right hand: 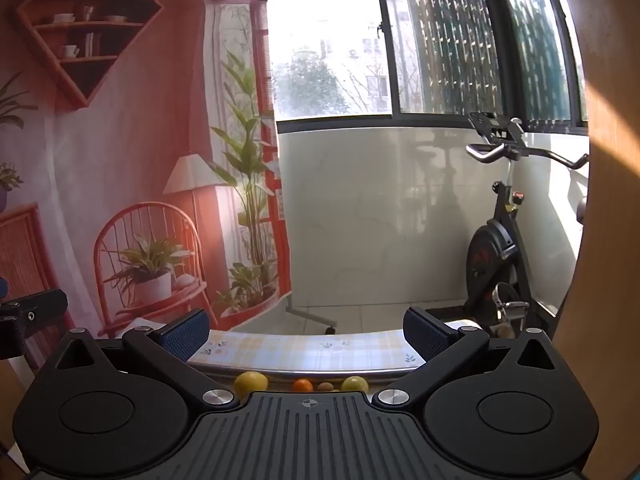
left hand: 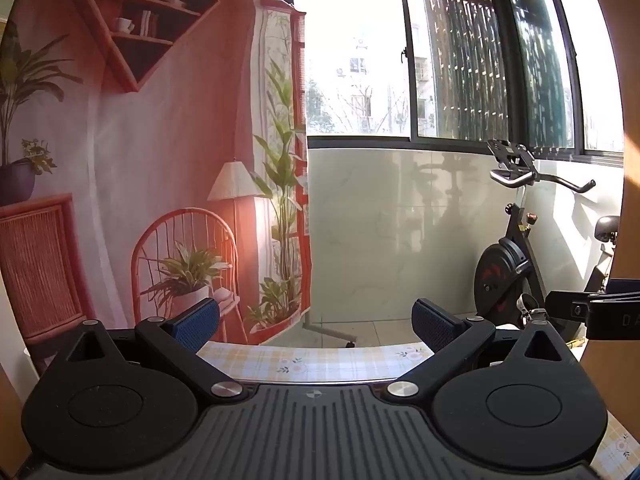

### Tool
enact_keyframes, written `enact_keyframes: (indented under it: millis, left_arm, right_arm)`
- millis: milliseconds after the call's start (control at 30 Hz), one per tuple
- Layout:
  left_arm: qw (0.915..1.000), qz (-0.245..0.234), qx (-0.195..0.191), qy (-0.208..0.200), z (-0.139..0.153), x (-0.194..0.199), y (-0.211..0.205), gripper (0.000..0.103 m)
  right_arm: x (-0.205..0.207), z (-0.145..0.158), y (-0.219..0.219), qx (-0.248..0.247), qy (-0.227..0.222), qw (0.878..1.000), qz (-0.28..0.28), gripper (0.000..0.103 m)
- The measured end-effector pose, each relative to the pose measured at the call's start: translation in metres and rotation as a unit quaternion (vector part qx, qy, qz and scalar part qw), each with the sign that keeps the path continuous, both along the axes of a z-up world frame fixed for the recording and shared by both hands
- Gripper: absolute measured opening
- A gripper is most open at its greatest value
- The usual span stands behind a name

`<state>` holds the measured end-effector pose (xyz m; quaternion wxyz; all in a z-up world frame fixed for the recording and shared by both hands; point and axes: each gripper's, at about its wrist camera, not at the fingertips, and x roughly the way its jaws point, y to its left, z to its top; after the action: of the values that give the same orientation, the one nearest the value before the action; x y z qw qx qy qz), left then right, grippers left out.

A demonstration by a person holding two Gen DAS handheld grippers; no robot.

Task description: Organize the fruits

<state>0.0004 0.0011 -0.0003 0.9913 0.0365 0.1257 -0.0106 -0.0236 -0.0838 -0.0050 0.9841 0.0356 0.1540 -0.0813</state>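
Both my left claw [left hand: 316, 322] and right claw [right hand: 306, 330] gape wide, empty; fruits [right hand: 304, 385] sit half-hidden below the right claw, so I risk nudging them off the table [right hand: 304, 350].

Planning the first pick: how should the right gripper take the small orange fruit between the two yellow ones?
Probably from above, the open right gripper closing across the widest part of the orange fruit. It looks round with no stem to hold, and a small brown fruit sits close beside it, so keep the fingers clear of that.
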Motion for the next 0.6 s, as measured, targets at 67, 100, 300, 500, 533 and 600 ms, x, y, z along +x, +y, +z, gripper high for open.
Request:
enact_keyframes:
  millis: [67,100,300,500,533,600]
  left_arm:
    - [1.0,-0.002,-0.002,0.002,-0.0002,-0.0001,-0.0006,0.103]
    - [1.0,0.005,-0.004,0.001,0.0001,0.0029,0.004,0.103]
    - [1.0,0.006,0.001,0.0,-0.001,0.0033,-0.0008,0.103]
    - [1.0,0.005,0.002,0.001,0.0027,0.0009,0.0012,0.103]
    - [1.0,0.006,0.003,0.001,0.0026,0.0007,0.0006,0.103]
    - [1.0,0.008,0.004,0.0,0.0029,0.001,0.0005,0.103]
  right_arm:
    - [-0.0003,0.0001,0.0002,-0.001,-0.001,1.0,-0.001,0.103]
    - [-0.0004,0.0002,0.0002,-0.001,-0.001,1.0,-0.002,0.103]
    - [-0.0004,0.0006,-0.0003,-0.003,-0.005,1.0,-0.005,0.103]
    - [-0.002,-0.0035,-0.0019,-0.003,-0.008,1.0,0.001,0.103]
    - [-0.002,-0.0037,-0.0027,-0.003,-0.008,1.0,0.001,0.103]
    - [-0.0029,0.0004,-0.0003,-0.004,-0.006,1.0,0.002,0.103]
